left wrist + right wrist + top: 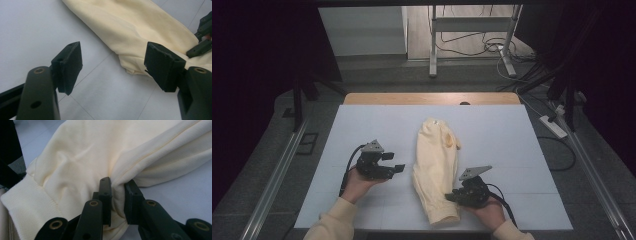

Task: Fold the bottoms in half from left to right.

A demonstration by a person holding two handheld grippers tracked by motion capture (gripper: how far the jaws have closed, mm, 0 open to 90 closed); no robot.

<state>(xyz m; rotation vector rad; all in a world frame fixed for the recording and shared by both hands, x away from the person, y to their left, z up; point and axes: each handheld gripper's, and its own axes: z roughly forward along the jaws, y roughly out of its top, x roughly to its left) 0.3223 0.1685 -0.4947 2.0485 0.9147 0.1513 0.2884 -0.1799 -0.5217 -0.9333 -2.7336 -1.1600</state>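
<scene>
Left gripper (395,162): held over the left half of the white desk surface (362,125), jaws spread with nothing between them. In the left gripper view its pads (71,63) stand wide apart and point toward the near-left edge of the garment, close to it but not touching.

Garment (434,165): a pale yellow sweatshirt, folded or bunched into a long narrow bundle. It lies at the middle of the desk and runs from the centre down toward the near edge. A ribbed cuff or hem (27,202) shows at its near end. Which part of the garment lies underneath cannot be told.

Right gripper (452,196): at the near-right side of the garment, close to the desk's near edge. Its jaws are pressed together on a gathered fold of the fabric, which bulges out between the pads (105,195) in the right gripper view.

Handling assessment: the fabric appears soft, light and limp. It should not break or slip readily, but it will sag and drag where unsupported. A single pinch will likely lift one layer and leave the rest lying. The opposite near-left edge, beside the ribbed band, looks the sound second hold, since thicker seams give firmer purchase.
</scene>
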